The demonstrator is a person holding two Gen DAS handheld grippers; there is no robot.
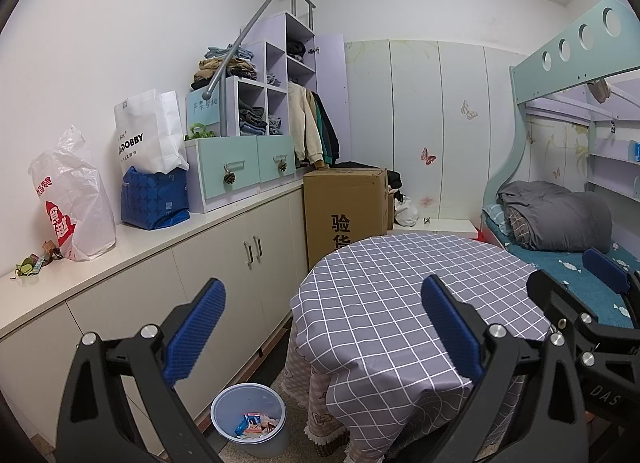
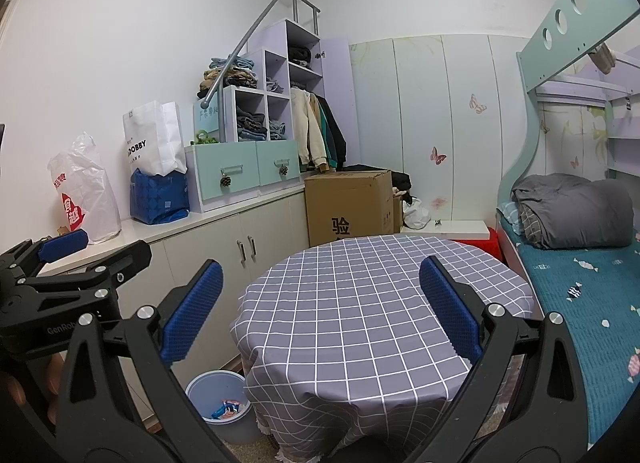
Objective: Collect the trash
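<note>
A grey-blue waste bin [image 1: 250, 421] stands on the floor left of the round table [image 1: 400, 303], with several snack wrappers [image 1: 256, 425] inside; it also shows in the right wrist view [image 2: 218, 403]. Small scraps of trash [image 1: 34, 261] lie on the white counter at far left. My left gripper [image 1: 324, 327] is open and empty, above the table's near left edge. My right gripper [image 2: 320, 311] is open and empty over the table [image 2: 380, 303]. The right gripper also shows at the left wrist view's right edge [image 1: 580, 295], and the left gripper at the right wrist view's left edge [image 2: 60, 251].
The counter [image 1: 180, 231] along the left wall carries a white plastic bag [image 1: 74, 199], a white paper bag [image 1: 150, 131], a blue bag [image 1: 156, 199] and a drawer unit [image 1: 240, 167]. A cardboard box [image 1: 344, 211] stands behind the table. A bunk bed [image 1: 560, 219] fills the right.
</note>
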